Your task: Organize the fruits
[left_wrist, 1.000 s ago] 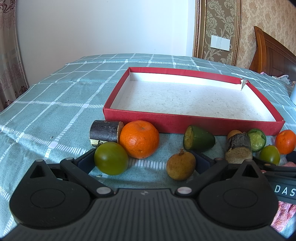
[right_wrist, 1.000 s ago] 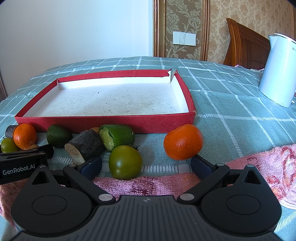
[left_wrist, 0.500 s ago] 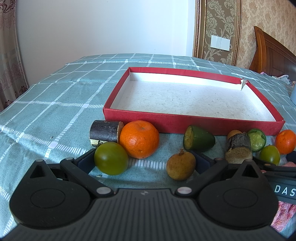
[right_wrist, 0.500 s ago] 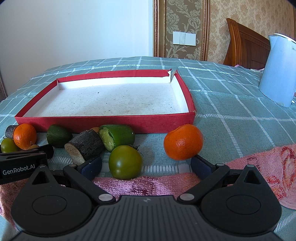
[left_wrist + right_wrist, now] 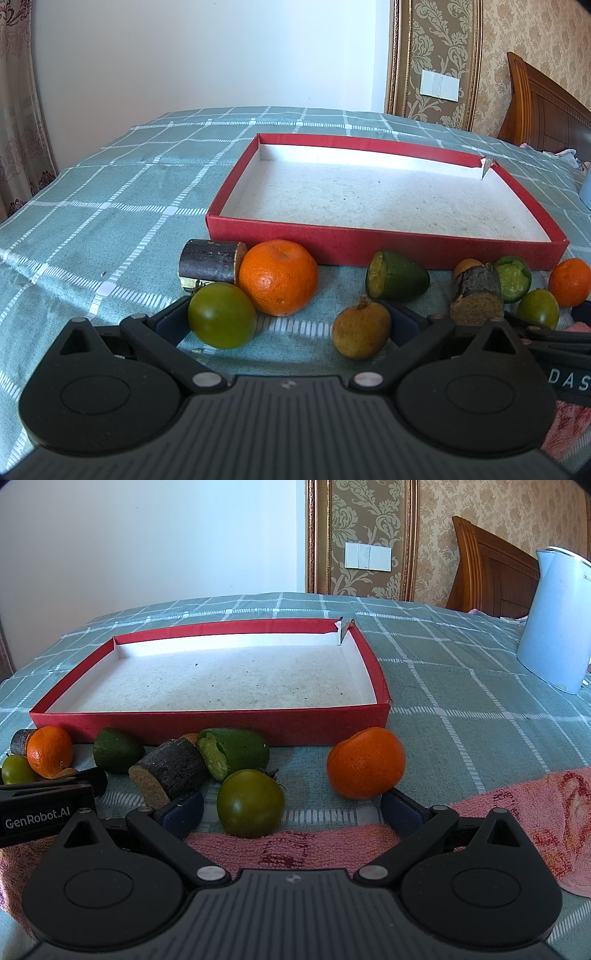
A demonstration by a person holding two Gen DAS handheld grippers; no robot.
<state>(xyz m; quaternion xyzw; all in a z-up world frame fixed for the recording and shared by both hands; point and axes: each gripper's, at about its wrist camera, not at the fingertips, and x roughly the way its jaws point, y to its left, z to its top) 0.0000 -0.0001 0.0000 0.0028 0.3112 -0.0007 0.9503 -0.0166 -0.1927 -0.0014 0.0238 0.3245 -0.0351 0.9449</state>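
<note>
A red box (image 5: 384, 243) with a bare white floor lies on the bed, also in the right wrist view (image 5: 207, 722). Fruits lie in a row before its near wall. My left gripper (image 5: 288, 319) is open and low; a green tomato (image 5: 221, 320), an orange (image 5: 277, 282) and a brown longan (image 5: 361, 334) lie between its fingers. A dark cane piece (image 5: 210, 261) and a cut green fruit (image 5: 397, 280) lie beyond. My right gripper (image 5: 291, 808) is open around a green tomato (image 5: 251, 803), with an orange (image 5: 365, 762) by its right finger.
A pink towel (image 5: 517, 812) lies under and right of the right gripper. A white kettle (image 5: 554, 620) stands at the far right. A second cane piece (image 5: 170, 771) and a cut green fruit (image 5: 236, 753) lie left of the right gripper. The checked bedspread (image 5: 110, 206) spreads left.
</note>
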